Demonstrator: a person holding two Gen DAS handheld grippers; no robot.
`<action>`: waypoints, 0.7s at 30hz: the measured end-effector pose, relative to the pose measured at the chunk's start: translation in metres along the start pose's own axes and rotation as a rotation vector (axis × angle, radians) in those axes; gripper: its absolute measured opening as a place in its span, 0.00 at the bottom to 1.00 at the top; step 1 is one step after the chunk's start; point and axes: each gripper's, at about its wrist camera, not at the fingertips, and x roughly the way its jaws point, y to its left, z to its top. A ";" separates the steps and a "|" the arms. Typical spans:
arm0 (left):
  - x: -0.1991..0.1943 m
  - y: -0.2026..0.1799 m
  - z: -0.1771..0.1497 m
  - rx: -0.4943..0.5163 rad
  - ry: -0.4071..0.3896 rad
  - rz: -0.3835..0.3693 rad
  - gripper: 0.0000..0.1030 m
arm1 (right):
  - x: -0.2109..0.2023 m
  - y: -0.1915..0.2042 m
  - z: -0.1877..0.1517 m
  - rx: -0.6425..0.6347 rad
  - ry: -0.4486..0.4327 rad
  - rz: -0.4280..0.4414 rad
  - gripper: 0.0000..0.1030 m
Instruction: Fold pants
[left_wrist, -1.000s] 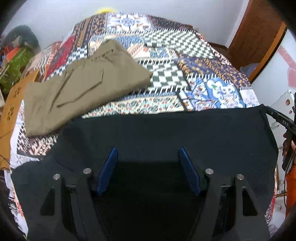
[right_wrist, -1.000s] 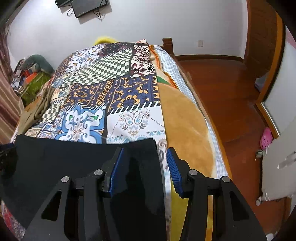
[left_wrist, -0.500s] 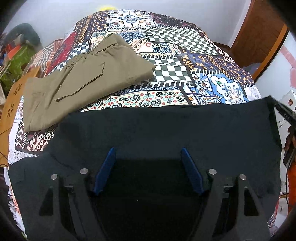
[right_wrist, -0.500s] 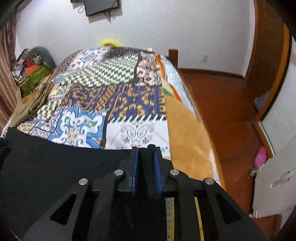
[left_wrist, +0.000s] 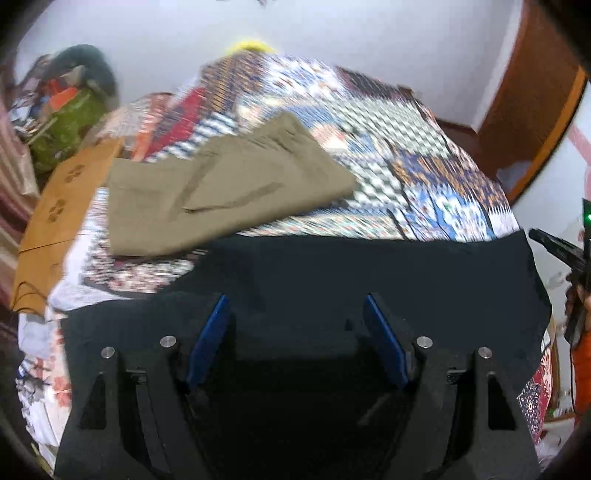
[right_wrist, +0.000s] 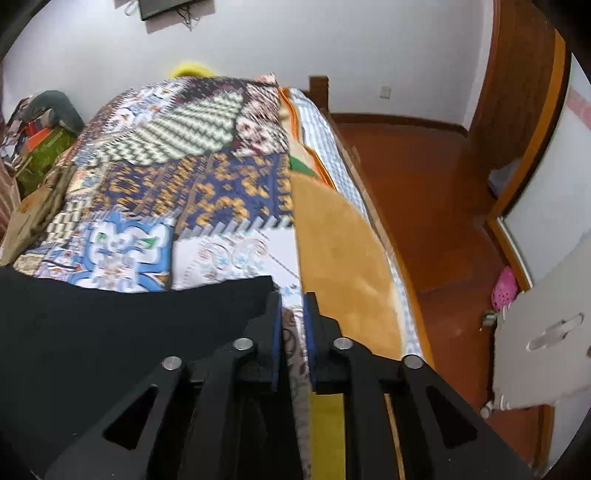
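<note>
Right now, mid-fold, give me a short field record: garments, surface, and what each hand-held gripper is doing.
work garment: black pants, spread flat across the near end of the bed
other garment: folded khaki pants, lying farther back toward the left
surface: patchwork bedspread
left hand-held gripper: open, over the black pants, nothing between its pads
right hand-held gripper: at the black pants' corner; jaws just reopened to a narrow gap with bedspread showing through, no cloth between them

Two pairs of pants: one black (left_wrist: 369, 266), one khaki (left_wrist: 221, 192).
</note>
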 end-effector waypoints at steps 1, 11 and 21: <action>-0.008 0.010 0.000 -0.012 -0.014 0.016 0.72 | -0.005 0.004 0.002 -0.005 -0.013 0.016 0.33; -0.060 0.125 -0.031 -0.155 -0.079 0.173 0.72 | -0.049 0.145 0.046 -0.219 -0.117 0.269 0.45; -0.035 0.206 -0.065 -0.251 -0.016 0.174 0.72 | -0.026 0.298 0.053 -0.475 -0.017 0.451 0.45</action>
